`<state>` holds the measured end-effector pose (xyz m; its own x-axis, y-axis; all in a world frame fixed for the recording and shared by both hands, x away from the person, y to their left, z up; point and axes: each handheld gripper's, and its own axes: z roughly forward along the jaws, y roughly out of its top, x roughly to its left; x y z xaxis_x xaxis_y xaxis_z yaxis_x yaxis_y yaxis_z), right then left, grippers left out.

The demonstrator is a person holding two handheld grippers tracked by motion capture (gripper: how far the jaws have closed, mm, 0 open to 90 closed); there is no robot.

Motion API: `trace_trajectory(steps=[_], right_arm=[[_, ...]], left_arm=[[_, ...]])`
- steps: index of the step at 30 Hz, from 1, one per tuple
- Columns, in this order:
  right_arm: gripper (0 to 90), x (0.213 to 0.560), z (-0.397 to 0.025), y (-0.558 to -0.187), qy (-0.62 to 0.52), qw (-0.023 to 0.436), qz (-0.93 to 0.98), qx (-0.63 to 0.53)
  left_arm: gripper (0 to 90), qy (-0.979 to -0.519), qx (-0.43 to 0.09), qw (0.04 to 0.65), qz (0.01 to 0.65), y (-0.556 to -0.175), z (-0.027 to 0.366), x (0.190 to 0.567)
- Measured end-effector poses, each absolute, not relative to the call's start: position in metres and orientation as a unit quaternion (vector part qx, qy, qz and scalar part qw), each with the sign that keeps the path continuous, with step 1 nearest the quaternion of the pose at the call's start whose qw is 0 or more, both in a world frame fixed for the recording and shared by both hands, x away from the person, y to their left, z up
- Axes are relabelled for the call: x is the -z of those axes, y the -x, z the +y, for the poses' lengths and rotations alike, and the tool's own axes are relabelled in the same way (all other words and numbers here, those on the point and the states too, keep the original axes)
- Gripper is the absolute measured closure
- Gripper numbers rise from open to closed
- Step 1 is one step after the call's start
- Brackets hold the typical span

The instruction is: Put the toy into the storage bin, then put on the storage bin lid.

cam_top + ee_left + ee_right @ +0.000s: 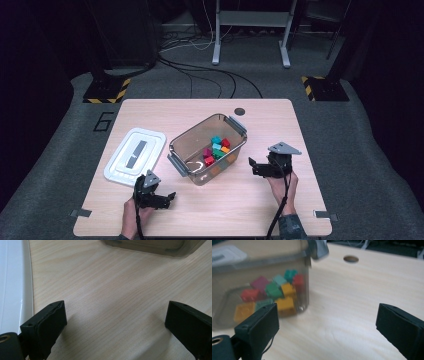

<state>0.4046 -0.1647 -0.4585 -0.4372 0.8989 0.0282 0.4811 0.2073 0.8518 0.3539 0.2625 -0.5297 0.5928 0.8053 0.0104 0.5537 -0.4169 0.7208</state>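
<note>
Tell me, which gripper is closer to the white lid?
Left. The left gripper sits just below the white lid's near corner, fingers open. The right gripper is across the table, beyond the clear box of blocks.

Left gripper [167, 196]: black body, grey three-cornered plate on top, black cable trailing off its rear along the forearm. Two black block-shaped jaws with flat, matt inner faces; a small round hole in the top of each jaw; a round black housing with a brass-coloured ring at the base of one jaw.

Right gripper [253, 164]: same black build, larger grey three-cornered plate above it, black cable running from it across a dark, patterned sleeve cuff.
</note>
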Motion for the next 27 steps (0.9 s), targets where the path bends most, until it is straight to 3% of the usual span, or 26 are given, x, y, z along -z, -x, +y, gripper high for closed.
trace_trajectory(steps=[13,23,27], right_arm=[[0.0,0.516,-0.184,-0.391,-0.51,0.218,0.749,-0.363],[0.0,0.527,-0.192,-0.39,-0.518,0.214,0.754,-0.343],[0.0,0.528,-0.19,-0.389,-0.511,0.216,0.762,-0.332]], left_arm=[[3.5,-0.821,-0.179,0.348,0.415,-0.354,0.262,0.53],[3.5,-0.821,-0.18,0.346,0.417,-0.355,0.263,0.529],[4.4,-0.826,-0.199,0.314,0.423,-0.352,0.265,0.523]])
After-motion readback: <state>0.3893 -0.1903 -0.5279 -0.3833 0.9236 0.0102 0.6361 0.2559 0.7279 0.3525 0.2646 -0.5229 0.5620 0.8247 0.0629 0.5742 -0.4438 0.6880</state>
